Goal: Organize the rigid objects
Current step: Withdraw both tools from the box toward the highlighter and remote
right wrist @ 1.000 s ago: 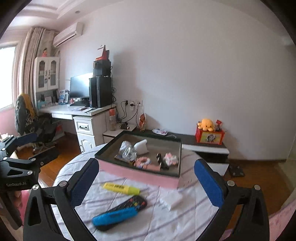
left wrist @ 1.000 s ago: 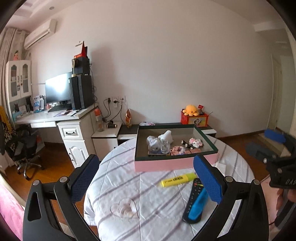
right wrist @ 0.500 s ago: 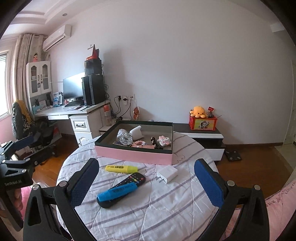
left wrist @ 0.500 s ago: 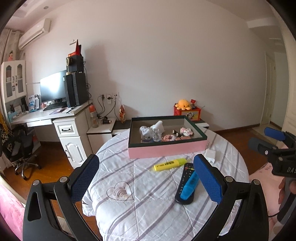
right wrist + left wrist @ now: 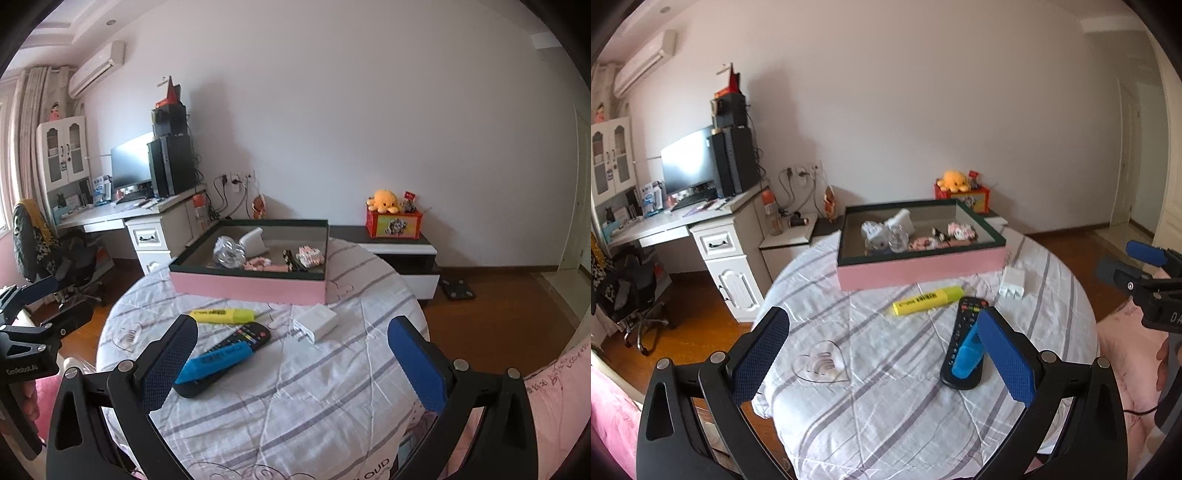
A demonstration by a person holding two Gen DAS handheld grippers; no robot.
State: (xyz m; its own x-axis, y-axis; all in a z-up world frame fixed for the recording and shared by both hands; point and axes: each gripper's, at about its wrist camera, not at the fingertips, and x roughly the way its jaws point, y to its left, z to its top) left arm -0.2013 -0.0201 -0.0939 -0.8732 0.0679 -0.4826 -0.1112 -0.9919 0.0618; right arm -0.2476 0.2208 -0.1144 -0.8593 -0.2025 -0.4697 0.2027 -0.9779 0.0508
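Holding both grippers above the near edge of the round desk, I see the left gripper with its jaws wide and nothing between them, and the right gripper likewise wide and empty. From the left wrist camera, the pink box sits at twelve o'clock on the striped cloth, with small items lying inside it; I cannot tell what each is. Just this side of the box, the yellow highlighter lies flat at about one o'clock. The black remote lies at two o'clock, and the blue marker rests on top of it, partly hidden behind my left gripper's right finger. The white charger lies beyond the remote, near the box's right corner, apart from the highlighter. From the right wrist camera the same group lies at ten to eleven o'clock, the blue marker touching the remote and the charger at twelve. The other gripper shows at each view's outer edge, held by a hand.
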